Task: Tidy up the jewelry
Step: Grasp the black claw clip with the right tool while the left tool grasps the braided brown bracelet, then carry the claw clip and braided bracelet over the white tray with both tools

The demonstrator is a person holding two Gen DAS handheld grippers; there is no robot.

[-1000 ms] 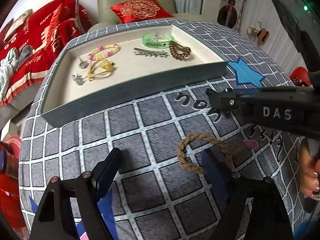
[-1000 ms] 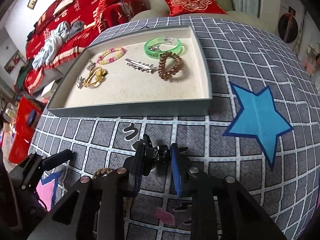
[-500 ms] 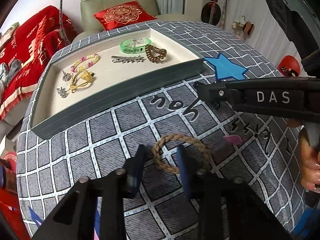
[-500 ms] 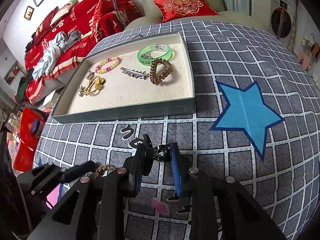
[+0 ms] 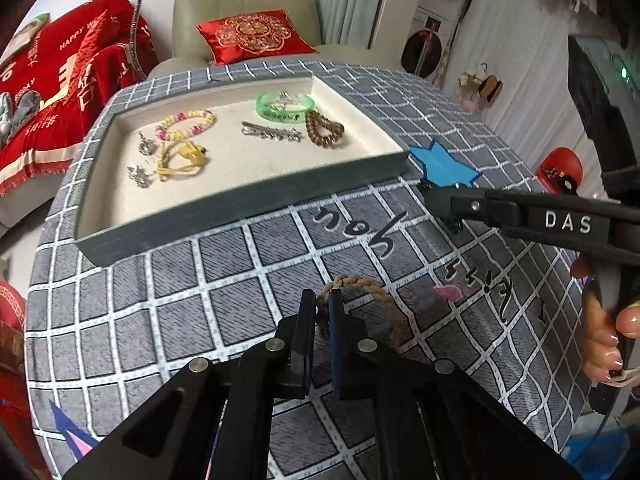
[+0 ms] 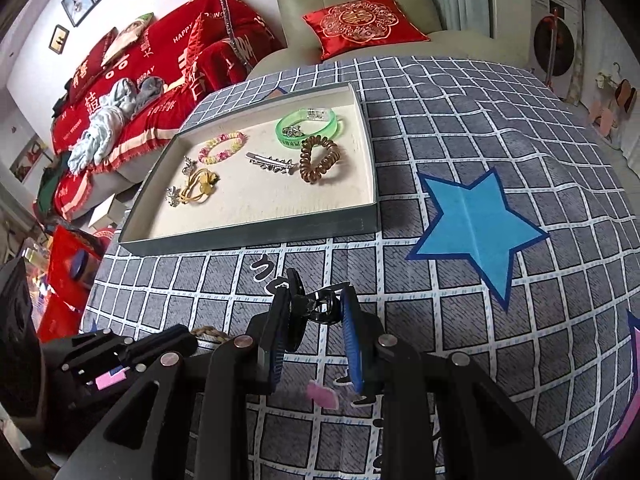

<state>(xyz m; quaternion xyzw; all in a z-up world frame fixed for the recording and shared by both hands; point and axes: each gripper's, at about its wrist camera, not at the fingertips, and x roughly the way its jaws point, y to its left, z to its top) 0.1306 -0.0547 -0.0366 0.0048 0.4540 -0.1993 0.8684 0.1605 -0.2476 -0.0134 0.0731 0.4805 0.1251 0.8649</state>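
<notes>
A braided tan rope bracelet lies on the grey checked tablecloth, on the near side of the tray, and one end of its loop is caught between the fingers of the left gripper, whose jaws are pressed together on the cord. The rest of the loop trails off to the right over the cloth. In the right wrist view, the right gripper pinches a small black hair claw clip between its blue-lined pads, held above the cloth just short of the tray's near wall.

Beyond both grippers sits the grey tray with a cream lining (already fairly full). Inside it lie a green translucent bangle, a brown spiral hair tie touching the bangle's near edge, a silver hair clip just left of the tie, a pink and yellow beaded bracelet, a yellow cord tie, and two small silver charms near the left wall.

A blue star is printed on the cloth right of the tray. Behind the table stand a pale armchair with a red cushion and a sofa under a red blanket.
</notes>
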